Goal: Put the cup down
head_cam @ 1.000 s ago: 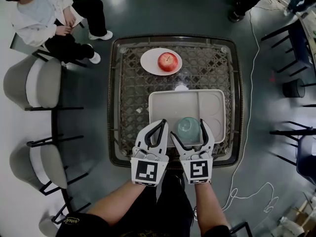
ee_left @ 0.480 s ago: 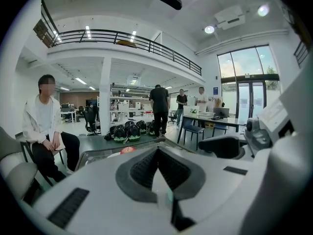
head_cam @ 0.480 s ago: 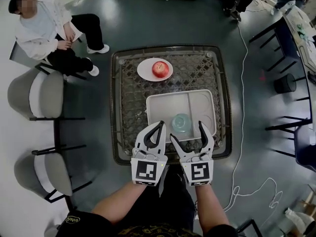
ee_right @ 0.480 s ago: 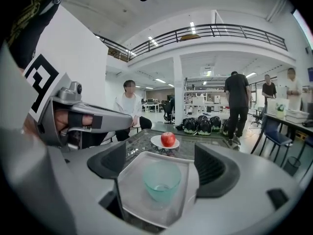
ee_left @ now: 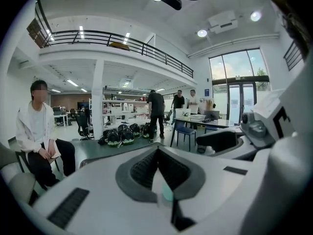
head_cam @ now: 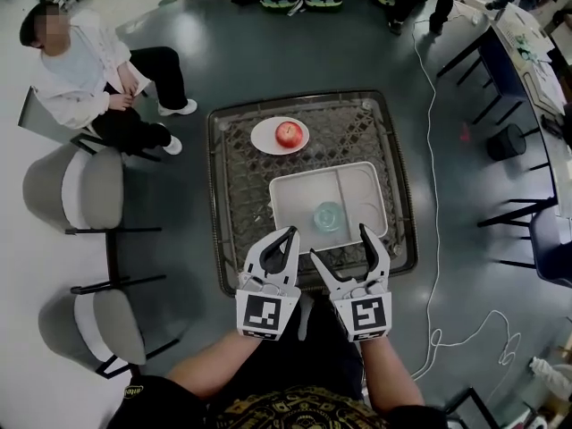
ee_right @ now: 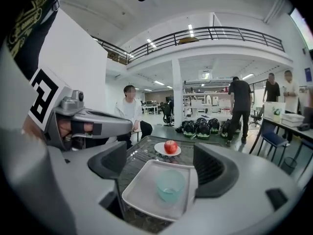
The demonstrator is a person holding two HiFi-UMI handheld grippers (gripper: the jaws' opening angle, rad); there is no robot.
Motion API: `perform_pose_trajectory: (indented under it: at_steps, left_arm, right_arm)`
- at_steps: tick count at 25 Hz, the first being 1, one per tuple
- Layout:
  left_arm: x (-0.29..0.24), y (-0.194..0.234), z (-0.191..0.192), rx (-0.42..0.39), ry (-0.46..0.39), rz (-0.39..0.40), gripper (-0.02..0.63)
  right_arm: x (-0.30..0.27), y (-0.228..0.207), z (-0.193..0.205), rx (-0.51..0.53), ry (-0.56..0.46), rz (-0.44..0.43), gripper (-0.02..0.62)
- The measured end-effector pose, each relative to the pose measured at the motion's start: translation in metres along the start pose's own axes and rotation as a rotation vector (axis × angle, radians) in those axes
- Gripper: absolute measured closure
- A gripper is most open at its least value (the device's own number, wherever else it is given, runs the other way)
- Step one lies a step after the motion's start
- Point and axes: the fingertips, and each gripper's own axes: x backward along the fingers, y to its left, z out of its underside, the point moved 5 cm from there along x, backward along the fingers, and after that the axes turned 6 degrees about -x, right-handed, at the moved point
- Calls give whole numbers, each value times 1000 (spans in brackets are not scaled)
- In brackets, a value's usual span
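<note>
Here, cup in tray, beyond R fingers

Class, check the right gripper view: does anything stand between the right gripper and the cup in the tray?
Nothing visible does. The cup stands upright in the tray, ahead of the open right gripper, only bare tray between.

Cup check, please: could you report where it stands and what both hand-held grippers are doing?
Left hand-held gripper shut, empty; right hand-held gripper open, empty. Translucent teal plastic cup upright in the white plastic tray, standing free. Nothing blocking.
</note>
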Motion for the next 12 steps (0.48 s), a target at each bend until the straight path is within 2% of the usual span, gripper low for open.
perform_pose_trajectory:
  at_steps: [4,12]
  left_arm:
    - [17,3,-8,-9,5,30,604]
    - [37,-8,-27,-17,0,144,604]
  right_arm:
    - [14,8,-14,-12,-13,21,211]
    - [43,14,-44,-21,-53,118,410]
